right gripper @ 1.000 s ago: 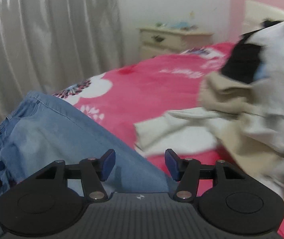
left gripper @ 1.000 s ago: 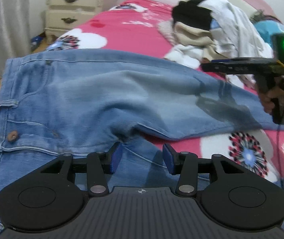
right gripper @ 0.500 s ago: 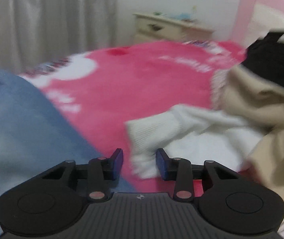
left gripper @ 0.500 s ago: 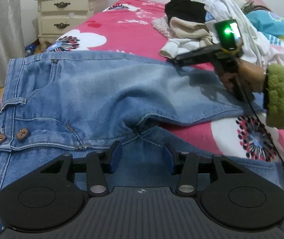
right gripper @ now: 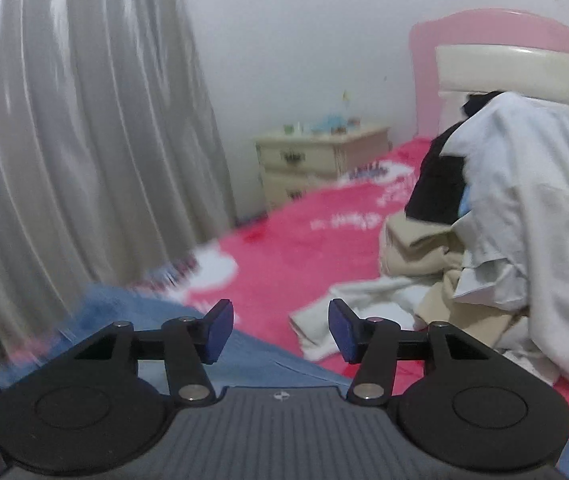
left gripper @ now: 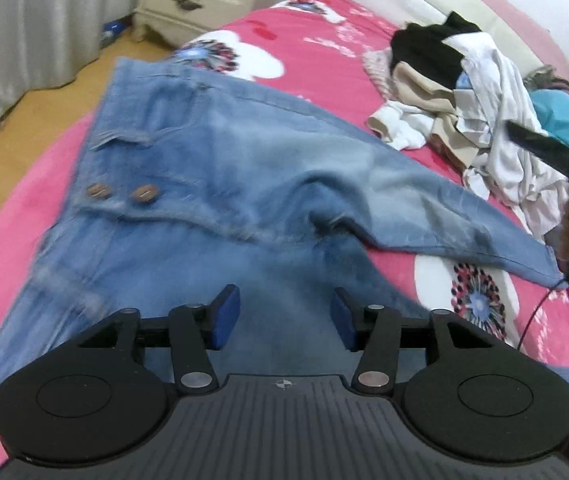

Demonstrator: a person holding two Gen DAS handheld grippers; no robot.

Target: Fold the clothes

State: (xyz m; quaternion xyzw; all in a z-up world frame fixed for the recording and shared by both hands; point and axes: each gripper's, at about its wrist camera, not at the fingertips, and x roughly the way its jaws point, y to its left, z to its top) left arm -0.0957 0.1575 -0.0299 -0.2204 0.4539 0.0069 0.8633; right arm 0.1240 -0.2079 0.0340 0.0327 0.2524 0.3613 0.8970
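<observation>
Left gripper (left gripper: 282, 318) released, blue pads apart, hovering over jeans (left gripper: 224, 184) spread flat on pink floral bedspread (left gripper: 316, 64). Right gripper (right gripper: 280, 330) likewise released above jeans' leg. Unfolded clothes pile (left gripper: 468, 92) at 2 o'clock; nightstand (left gripper: 200, 0) at 11 o'clock.

light: soft, even indoor, moderately dim, no hard shadows | glare: pale sheen on curtain (right gripper: 84, 140) folds | blur: left wrist view smears jeans (left gripper: 212, 200) near the bed's left edge; right wrist view smears jeans and bedspread (right gripper: 304, 248) at lower left | distortion: strong fisheye bowing, dark corners | focus: nightstand (right gripper: 320, 160) soft
</observation>
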